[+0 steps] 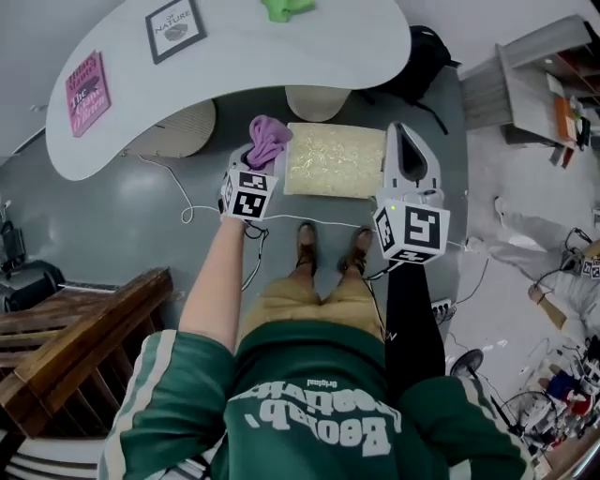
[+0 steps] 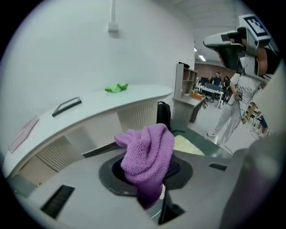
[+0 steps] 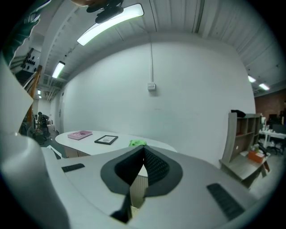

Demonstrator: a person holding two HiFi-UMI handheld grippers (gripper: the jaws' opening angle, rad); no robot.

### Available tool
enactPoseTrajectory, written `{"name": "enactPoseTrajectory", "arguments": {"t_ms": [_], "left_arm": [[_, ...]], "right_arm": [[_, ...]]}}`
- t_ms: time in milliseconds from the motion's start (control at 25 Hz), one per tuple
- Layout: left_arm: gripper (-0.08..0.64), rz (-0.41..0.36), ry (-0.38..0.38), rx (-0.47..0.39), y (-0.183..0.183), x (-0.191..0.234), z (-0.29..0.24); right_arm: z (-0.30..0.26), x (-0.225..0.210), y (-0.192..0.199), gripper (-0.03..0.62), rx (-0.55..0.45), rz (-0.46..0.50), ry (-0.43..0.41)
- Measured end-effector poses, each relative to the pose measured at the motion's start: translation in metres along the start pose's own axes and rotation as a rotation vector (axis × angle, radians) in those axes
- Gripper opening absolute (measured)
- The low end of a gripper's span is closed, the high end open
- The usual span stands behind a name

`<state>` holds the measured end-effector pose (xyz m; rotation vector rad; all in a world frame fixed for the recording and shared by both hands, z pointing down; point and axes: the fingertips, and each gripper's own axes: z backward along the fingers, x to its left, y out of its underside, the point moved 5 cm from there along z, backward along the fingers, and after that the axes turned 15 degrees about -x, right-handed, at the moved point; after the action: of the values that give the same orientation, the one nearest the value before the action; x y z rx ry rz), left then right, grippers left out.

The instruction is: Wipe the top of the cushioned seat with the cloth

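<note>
Grey floor (image 1: 141,234) with a white cable (image 1: 178,197) trailing across it. White curved tabletop (image 1: 281,66) takes up the far side, standing on ribbed cream bases (image 1: 178,131). Grey open shelf unit (image 1: 534,75) is off to the right, with a black backpack (image 1: 424,58) between it and the table. Cream square cushioned seat (image 1: 336,161) sits on the floor just in front of the table, directly ahead of the person's brown shoes (image 1: 307,246).

Right gripper (image 3: 142,154): jaws closed, pads meeting at the tips with only a thin slit below them, nothing held. In head view it hangs over the seat's right edge, pointing away from the person.

Left gripper (image 2: 149,176): jaws clamped on the purple terry cloth (image 2: 147,152). The cloth is bunched up, bulging above the pads with a tail hanging below. In head view it is at the seat's far left corner, overlapping the left edge. It's probably held off the cushion, but the steep angle doesn't confirm contact either way. Left gripper view shows a slice of the seat behind and to the right of the cloth.

On the tabletop, well apart from each other:
- pink book (image 1: 87,94) at the left end
- black-framed print (image 1: 175,28) lying flat near the middle
- crumpled green rag (image 1: 286,8) at the far edge
</note>
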<state>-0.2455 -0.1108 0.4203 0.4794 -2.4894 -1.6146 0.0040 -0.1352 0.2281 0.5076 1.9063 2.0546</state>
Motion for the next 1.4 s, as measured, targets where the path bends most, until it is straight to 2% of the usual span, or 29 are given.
{"name": "enactPoseTrajectory", "arguments": {"t_ms": [240,480,760,920,1120,1280,1400], "left_arm": [[0.114,-0.020,-0.032,-0.172,-0.105,0.000,0.043],[0.114,-0.091,-0.021,-0.374,-0.208,-0.004,0.076],[0.115,-0.115,-0.052,-0.584,-0.293,-0.009,0.120],[0.115,-0.148,-0.043,-0.675,-0.321,-0.018,0.138],[0.115,-0.161,-0.049,-0.705,-0.333,-0.020,0.147],[0.115,-0.171,-0.046,-0.720,-0.337,-0.022,0.154],[0.116,-0.170,-0.044,-0.722,-0.336,-0.022,0.157]], "right_arm": [[0.009,-0.003,-0.055,0.009,-0.051,0.030,0.001],[0.014,-0.007,-0.091,0.009,-0.083,0.077,-0.016],[0.015,-0.009,-0.130,0.009,-0.138,0.116,-0.026],[0.013,-0.008,-0.149,0.009,-0.177,0.135,-0.035],[0.016,-0.002,-0.159,0.009,-0.197,0.146,-0.061],[0.020,0.006,-0.162,0.008,-0.182,0.209,-0.073],[0.022,0.010,-0.165,0.008,-0.187,0.219,-0.078]]}}
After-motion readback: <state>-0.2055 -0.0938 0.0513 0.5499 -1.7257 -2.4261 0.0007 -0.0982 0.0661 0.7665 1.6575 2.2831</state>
